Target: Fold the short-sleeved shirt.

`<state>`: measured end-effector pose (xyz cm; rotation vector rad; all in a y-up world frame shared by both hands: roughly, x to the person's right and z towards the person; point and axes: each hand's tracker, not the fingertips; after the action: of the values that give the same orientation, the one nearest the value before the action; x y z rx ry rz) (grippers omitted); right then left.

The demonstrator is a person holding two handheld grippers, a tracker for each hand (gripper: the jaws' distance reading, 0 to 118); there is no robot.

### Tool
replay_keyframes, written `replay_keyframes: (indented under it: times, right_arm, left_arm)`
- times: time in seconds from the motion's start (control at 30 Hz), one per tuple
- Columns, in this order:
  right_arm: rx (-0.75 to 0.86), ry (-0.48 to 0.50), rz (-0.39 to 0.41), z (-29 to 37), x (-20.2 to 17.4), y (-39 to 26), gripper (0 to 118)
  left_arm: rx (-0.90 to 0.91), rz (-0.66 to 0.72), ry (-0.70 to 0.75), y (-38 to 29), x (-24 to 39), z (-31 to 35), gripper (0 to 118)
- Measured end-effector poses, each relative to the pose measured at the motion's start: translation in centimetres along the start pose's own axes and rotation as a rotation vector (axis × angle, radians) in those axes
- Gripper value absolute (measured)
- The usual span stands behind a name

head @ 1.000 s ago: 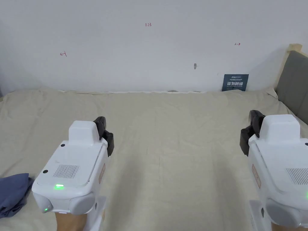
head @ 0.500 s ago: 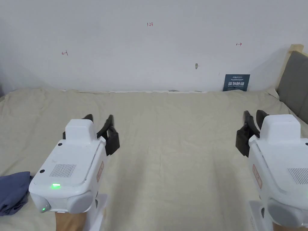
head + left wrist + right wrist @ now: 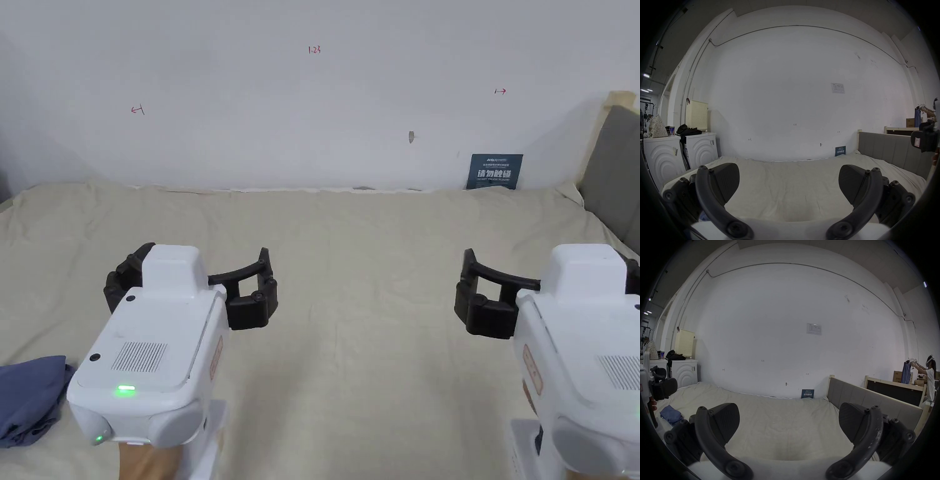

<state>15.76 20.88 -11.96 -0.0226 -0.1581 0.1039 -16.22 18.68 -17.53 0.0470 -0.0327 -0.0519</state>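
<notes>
The short-sleeved shirt (image 3: 28,400) is a crumpled blue heap at the left edge of the bed; it shows again as a small blue pile (image 3: 670,416) in the right gripper view. My left gripper (image 3: 200,259) hovers over the beige sheet just right of the shirt, jaws wide apart and empty (image 3: 788,180). My right gripper (image 3: 553,262) hangs over the right side of the bed, far from the shirt, also open with nothing in it (image 3: 788,420). Each gripper view catches the other gripper at its edge: the right gripper (image 3: 925,139) and the left gripper (image 3: 662,389).
The bed's beige sheet (image 3: 362,325) is wrinkled and bare between the grippers. A grey padded headboard (image 3: 615,169) bounds the right side. A blue sign (image 3: 494,171) leans on the white wall. White washing machines (image 3: 701,151) stand beyond the left edge. Another person (image 3: 930,379) works far off.
Both grippers have gone from shut to wide open. Their bodies stay at about the same places over the bed. The shirt has not moved.
</notes>
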Motion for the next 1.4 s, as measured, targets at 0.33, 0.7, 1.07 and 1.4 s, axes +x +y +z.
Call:
replay_keyframes:
  times: [0.33, 0.7, 1.07, 1.4]
  right_arm:
    - [0.02, -0.003, 0.007, 0.09, -0.23, 0.28, 118]
    - [0.032, 0.003, -0.006, 0.18, -0.14, 0.48, 118]
    - [0.032, 0.0, 0.002, 0.2, -0.17, 0.64, 118]
    - [0.035, 0.001, 0.007, 0.2, -0.5, 0.62, 118]
  left_arm:
    - [0.016, -0.02, 0.018, -0.01, -0.15, 0.27, 118]
    - [0.021, -0.016, 0.024, -0.09, -0.3, 0.5, 118]
    - [0.019, -0.005, 0.026, 0.02, -0.5, 0.53, 118]
    - [0.021, -0.005, 0.023, -0.01, -0.61, 0.49, 118]
